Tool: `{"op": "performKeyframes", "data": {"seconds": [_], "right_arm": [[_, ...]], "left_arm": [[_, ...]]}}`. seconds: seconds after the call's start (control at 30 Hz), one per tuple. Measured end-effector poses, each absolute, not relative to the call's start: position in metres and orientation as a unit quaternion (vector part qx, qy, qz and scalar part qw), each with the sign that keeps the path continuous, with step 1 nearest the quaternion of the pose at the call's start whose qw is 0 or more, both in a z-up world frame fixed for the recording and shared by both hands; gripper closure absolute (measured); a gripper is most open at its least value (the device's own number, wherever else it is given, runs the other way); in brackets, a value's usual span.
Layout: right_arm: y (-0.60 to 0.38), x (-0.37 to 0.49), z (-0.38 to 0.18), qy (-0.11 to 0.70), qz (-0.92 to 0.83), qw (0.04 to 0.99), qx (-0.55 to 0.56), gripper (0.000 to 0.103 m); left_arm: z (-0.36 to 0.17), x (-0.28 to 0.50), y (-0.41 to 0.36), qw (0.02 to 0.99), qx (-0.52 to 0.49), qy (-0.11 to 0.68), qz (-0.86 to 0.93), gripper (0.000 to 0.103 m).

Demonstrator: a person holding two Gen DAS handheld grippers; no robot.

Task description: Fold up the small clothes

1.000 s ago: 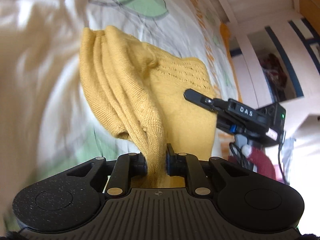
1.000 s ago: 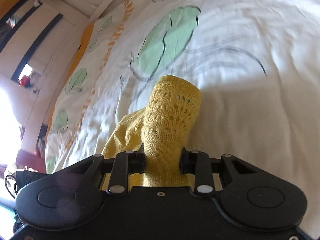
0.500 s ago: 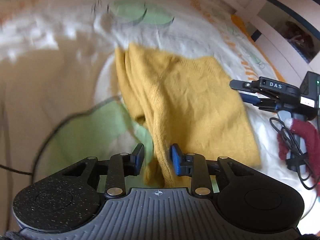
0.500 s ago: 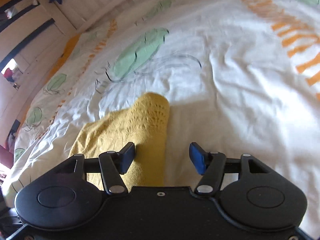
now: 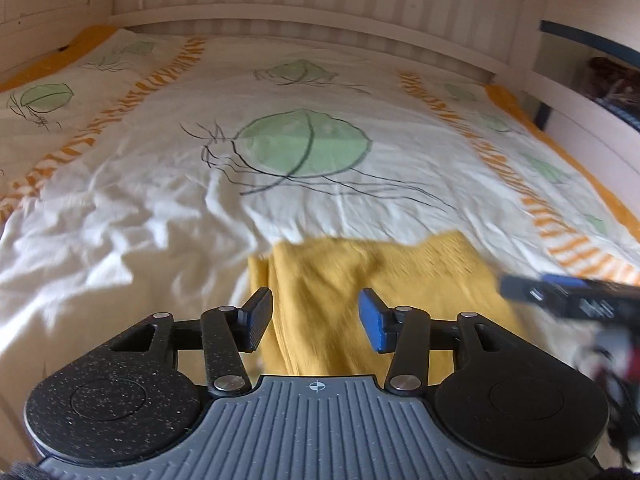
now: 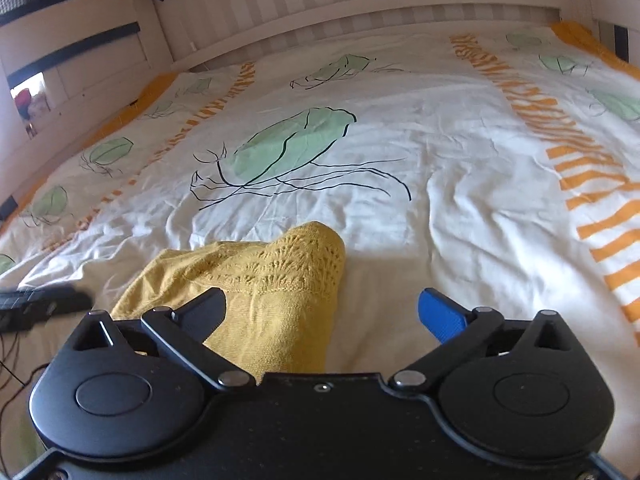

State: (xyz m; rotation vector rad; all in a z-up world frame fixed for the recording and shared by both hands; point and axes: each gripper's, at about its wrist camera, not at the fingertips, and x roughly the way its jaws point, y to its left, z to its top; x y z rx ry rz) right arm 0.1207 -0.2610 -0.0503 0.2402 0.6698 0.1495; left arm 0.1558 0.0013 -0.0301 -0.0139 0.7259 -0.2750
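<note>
A white bed cover (image 5: 160,208), printed with green leaf shapes and orange stripes, spreads across both views; a pale slatted headboard (image 5: 320,8) runs behind it. On the near part of the cover lies the yellow knitted garment (image 5: 360,280), folded flat — its lacy patterned edge shows in the right wrist view (image 6: 288,264). The left gripper (image 5: 314,320) hovers over the garment's near edge with jaws apart and opening; cloth shows between the fingers, but the pads do not press on it. The right gripper (image 6: 320,312) stands spread wide and opening — the garment lies under its left finger, unheld. The left view is blurred at its right edge.
</note>
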Motion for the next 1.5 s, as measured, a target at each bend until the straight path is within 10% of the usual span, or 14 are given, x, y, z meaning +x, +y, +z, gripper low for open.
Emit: {"op": "performKeyframes", "data": {"seconds": [0.6, 0.97, 1.5], "right_arm": [[-0.275, 0.139, -0.083, 0.381, 0.024, 0.917, 0.113, 0.001], [-0.269, 0.110, -0.053, 0.339, 0.032, 0.934, 0.104, 0.001], [-0.244, 0.025, -0.032, 0.343, 0.028, 0.929, 0.136, 0.000]], "left_arm": [[-0.080, 0.192, 0.015, 0.913, -0.014, 0.404, -0.060, 0.046], [-0.048, 0.147, 0.014, 0.916, 0.009, 0.396, -0.069, 0.000], [-0.034, 0.076, 0.007, 0.918, 0.004, 0.384, -0.093, 0.001]]}}
